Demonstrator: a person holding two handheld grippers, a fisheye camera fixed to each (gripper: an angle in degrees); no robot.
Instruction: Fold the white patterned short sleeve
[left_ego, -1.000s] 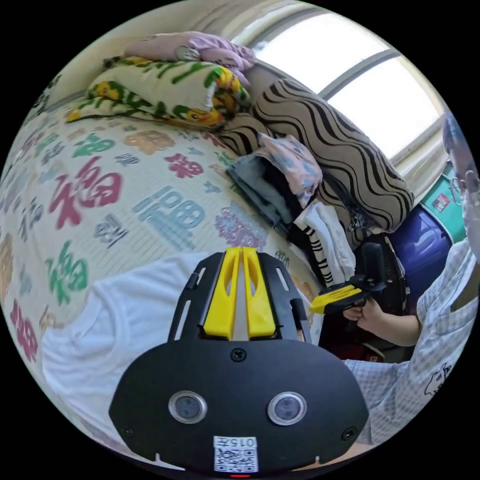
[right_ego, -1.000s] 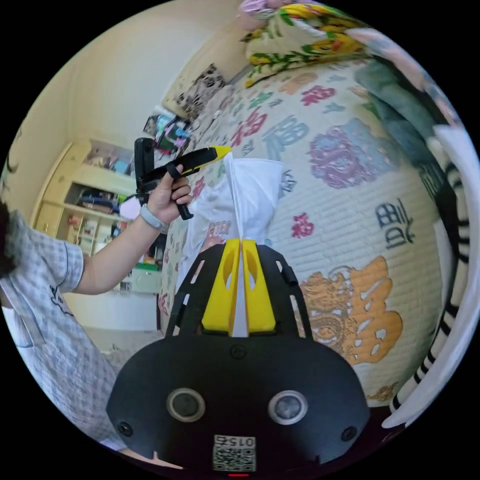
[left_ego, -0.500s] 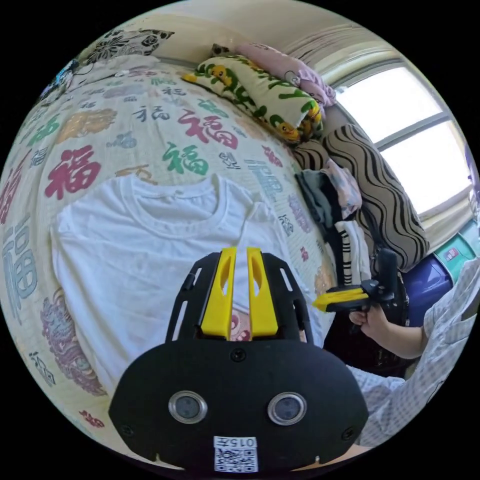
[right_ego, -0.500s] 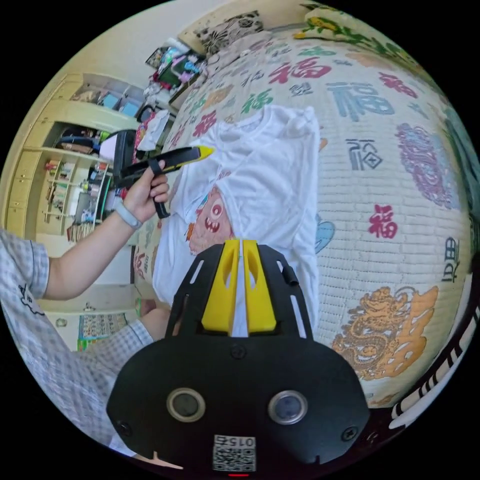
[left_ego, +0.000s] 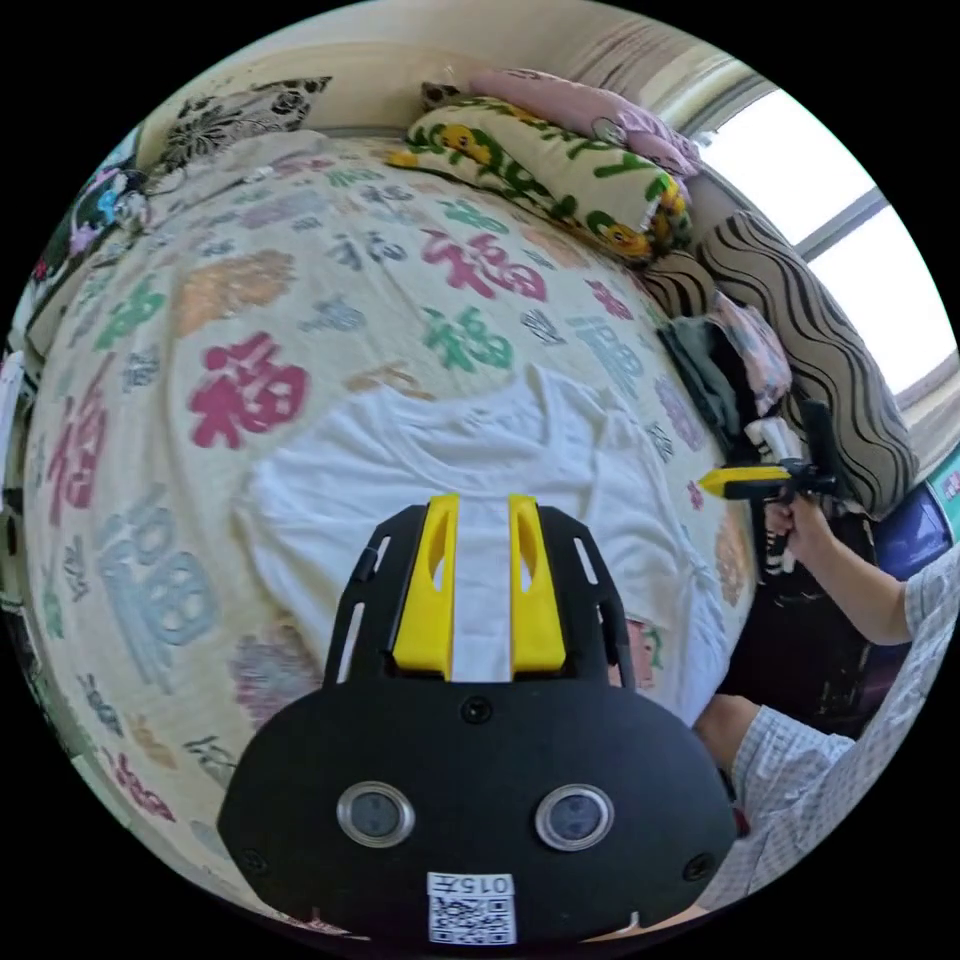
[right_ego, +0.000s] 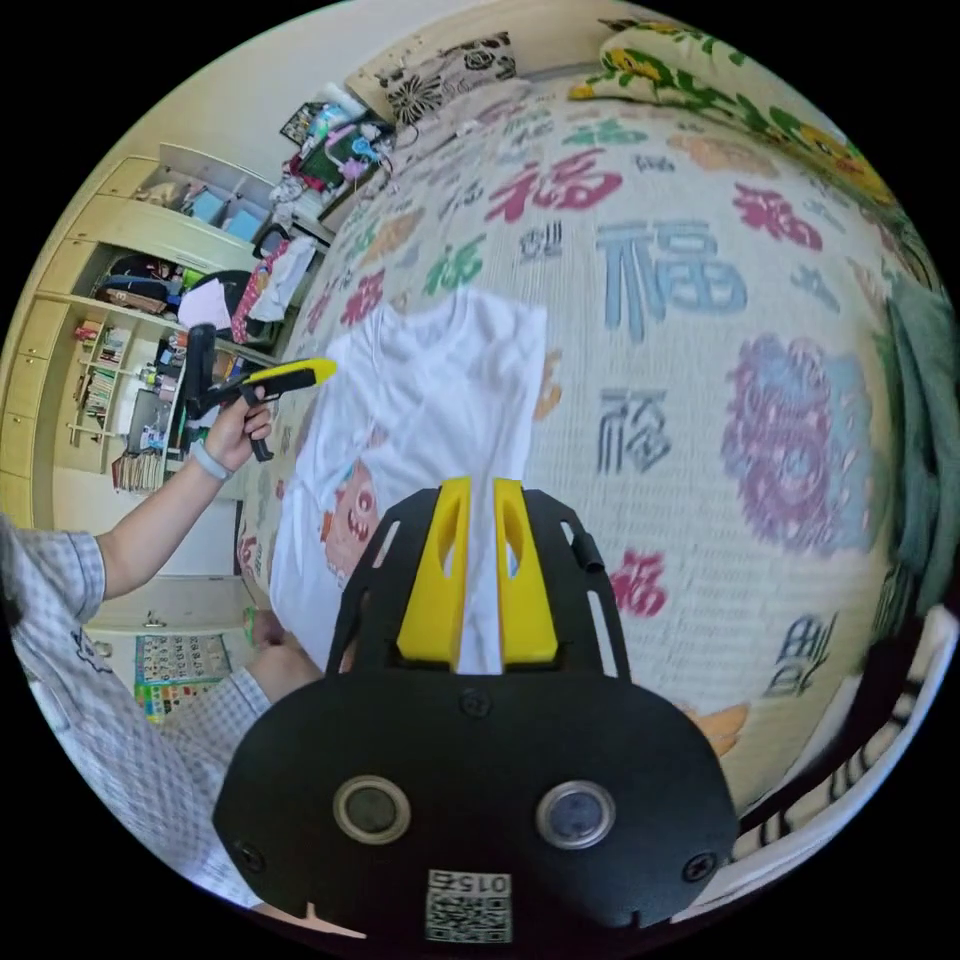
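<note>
- While the white shirt (left_ego: 470, 470) lies spread on the bed (left_ego: 250, 300), the left gripper (left_ego: 479, 575) hangs over it, and its two yellow jaws stand a little apart with white cloth showing in the gap
- In the left gripper view I cannot tell if those jaws press on the cloth or just hang above it
- Past the tips of the left jaws the shirt's neck edge lies on the bed cover, which has big red, green and blue signs on it
- Off to the right of the left jaws, the right gripper (left_ego: 740, 482) is held up in a hand (left_ego: 790, 515), near the edge of the bed and away from the shirt; its yellow jaws look close together there
- In the right gripper view the right gripper (right_ego: 478, 570) has its own jaws a little apart, with white cloth seen between them, and I cannot tell if they hold it
- Ahead and to the left of the right jaws the white shirt (right_ego: 440, 400) lies flat, and a red cartoon picture (right_ego: 350, 510) shows on it just left of the jaws
- Further left of the right jaws, the left gripper (right_ego: 300, 375) is in the person's other hand (right_ego: 240, 425), just beside the shirt's edge
- Far past the left jaws, a yellow and green pillow (left_ego: 545, 175) and a brown striped pillow (left_ego: 820, 340) sit at the far side of the bed, with a pile of folded clothes (left_ego: 730, 360) beside them
</note>
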